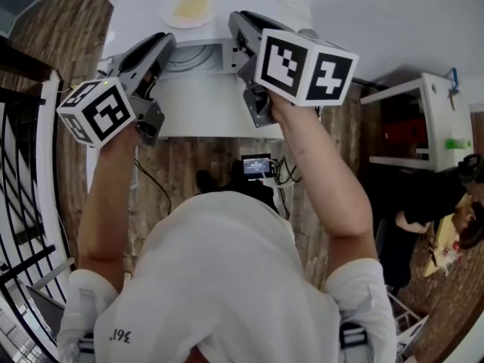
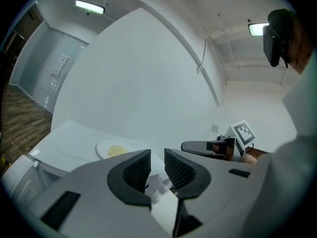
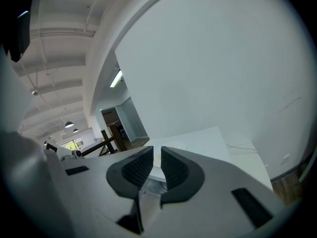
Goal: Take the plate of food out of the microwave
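Observation:
A white plate [image 1: 190,7] with yellow food lies on a white surface at the far end of the head view. It also shows in the left gripper view as the plate [image 2: 117,149] beyond the jaws. My left gripper [image 1: 161,42] is raised in the air short of it, and its jaws stand a little apart with nothing between them [image 2: 157,158]. My right gripper [image 1: 240,21] hangs beside it to the right, also seen from the left one [image 2: 208,147]. A narrow gap shows between its jaws [image 3: 157,155], and they hold nothing.
A white box-like unit [image 1: 198,56] with grey cables sits just below the plate, on a white table [image 1: 198,112]. A black railing [image 1: 23,165] runs along the left. A white cabinet [image 1: 423,119] and a person [image 1: 423,203] are at the right, and a small screen [image 1: 255,165] stands on the wooden floor.

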A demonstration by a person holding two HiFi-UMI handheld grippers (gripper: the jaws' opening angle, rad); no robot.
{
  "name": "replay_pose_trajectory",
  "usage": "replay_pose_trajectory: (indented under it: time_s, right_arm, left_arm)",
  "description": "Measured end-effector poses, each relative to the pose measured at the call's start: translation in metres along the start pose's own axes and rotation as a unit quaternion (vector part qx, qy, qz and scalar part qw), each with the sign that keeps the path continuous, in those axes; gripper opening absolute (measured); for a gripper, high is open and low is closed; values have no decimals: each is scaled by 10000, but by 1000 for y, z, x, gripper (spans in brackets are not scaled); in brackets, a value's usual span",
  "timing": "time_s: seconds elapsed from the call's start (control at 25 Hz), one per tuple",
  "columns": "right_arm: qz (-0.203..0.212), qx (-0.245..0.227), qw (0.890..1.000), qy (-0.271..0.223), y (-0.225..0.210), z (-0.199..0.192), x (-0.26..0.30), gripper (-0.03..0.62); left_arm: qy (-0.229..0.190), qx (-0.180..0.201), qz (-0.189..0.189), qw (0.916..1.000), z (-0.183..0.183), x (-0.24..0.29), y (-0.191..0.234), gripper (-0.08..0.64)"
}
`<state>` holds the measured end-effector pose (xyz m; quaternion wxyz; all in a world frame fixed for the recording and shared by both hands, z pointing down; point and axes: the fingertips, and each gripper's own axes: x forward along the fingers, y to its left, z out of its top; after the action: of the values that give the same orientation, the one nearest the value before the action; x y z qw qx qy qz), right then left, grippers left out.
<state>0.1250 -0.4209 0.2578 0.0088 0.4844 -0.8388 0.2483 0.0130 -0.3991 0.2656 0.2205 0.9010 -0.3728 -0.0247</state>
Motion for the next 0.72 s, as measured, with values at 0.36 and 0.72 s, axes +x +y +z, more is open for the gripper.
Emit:
replay_pose_trajectory:
  time_s: [0.36, 0.72]
  right_arm:
    - [-22, -238, 9997, 90, 8, -28, -15, 49]
    - [-88, -307, 9994, 110, 9, -48, -33, 49]
  left_arm:
    - [-15, -2, -82, 10000, -18, -20, -12, 86]
    - [148, -206, -75, 9996, -52, -36, -16, 86]
